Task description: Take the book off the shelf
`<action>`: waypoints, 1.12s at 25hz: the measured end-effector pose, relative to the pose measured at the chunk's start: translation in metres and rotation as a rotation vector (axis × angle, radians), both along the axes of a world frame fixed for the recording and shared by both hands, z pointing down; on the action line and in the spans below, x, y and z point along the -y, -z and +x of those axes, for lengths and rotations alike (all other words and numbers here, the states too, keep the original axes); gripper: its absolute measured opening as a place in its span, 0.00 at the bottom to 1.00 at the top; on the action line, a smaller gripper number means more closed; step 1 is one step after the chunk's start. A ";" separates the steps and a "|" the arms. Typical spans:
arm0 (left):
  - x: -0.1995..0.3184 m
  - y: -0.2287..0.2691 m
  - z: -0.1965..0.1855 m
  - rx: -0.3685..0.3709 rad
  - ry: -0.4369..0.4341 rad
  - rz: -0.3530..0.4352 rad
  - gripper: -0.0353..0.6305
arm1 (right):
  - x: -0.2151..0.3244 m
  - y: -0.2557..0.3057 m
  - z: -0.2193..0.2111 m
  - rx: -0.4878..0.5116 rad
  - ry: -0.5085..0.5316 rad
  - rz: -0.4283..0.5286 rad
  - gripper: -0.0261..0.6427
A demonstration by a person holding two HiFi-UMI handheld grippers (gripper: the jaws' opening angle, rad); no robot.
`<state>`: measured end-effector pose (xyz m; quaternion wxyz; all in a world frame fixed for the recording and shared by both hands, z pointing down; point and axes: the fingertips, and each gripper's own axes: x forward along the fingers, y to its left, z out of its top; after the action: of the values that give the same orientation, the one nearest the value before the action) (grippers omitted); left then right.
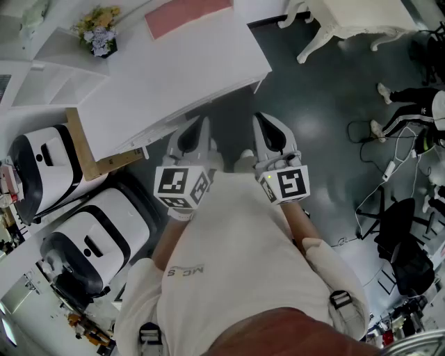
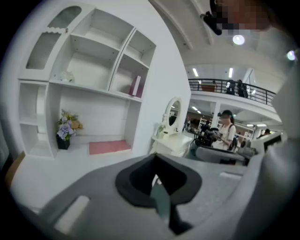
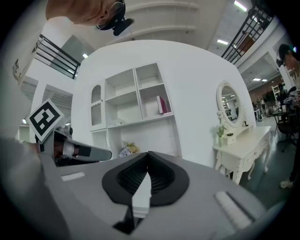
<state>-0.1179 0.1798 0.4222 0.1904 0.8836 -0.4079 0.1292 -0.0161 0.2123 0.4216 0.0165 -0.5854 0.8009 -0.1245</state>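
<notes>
A thin pink book (image 2: 136, 86) stands upright in the upper right compartment of the white shelf unit (image 2: 93, 89). It shows again as a dark pink book (image 3: 161, 104) in the right gripper view, far ahead. In the head view my left gripper (image 1: 201, 126) and right gripper (image 1: 263, 122) are held side by side before my chest, over the dark floor and short of the unit's white desk top (image 1: 174, 69). The left gripper (image 2: 155, 160) is shut with nothing in it. The right gripper (image 3: 148, 154) is also shut and empty, its jaw tips meeting.
A pink mat (image 1: 186, 15) and a pot of flowers (image 1: 97, 31) sit on the desk top. A white dressing table (image 1: 348, 21) with an oval mirror (image 3: 228, 104) stands to the right. Two white machines (image 1: 90, 236) stand at my left; cables (image 1: 389, 167) cross the floor at right.
</notes>
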 end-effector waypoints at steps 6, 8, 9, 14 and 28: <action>0.009 0.025 0.014 -0.026 -0.021 0.091 0.06 | 0.010 0.017 0.003 -0.015 -0.003 0.062 0.04; 0.011 0.030 0.012 -0.037 -0.030 0.111 0.06 | 0.012 0.020 -0.002 -0.027 -0.003 0.075 0.04; 0.010 0.031 0.010 -0.041 -0.031 0.117 0.06 | 0.011 0.022 -0.005 -0.035 -0.001 0.080 0.04; 0.005 0.031 0.007 -0.052 -0.020 0.123 0.06 | 0.009 0.024 -0.003 0.014 -0.016 0.084 0.04; 0.018 0.038 0.031 -0.025 0.044 0.117 0.06 | 0.018 0.018 0.049 0.093 -0.023 0.084 0.03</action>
<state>-0.0873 0.1623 0.3843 0.1461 0.8856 -0.4316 0.0897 0.0333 0.1943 0.4036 0.0795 -0.5870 0.7971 -0.1176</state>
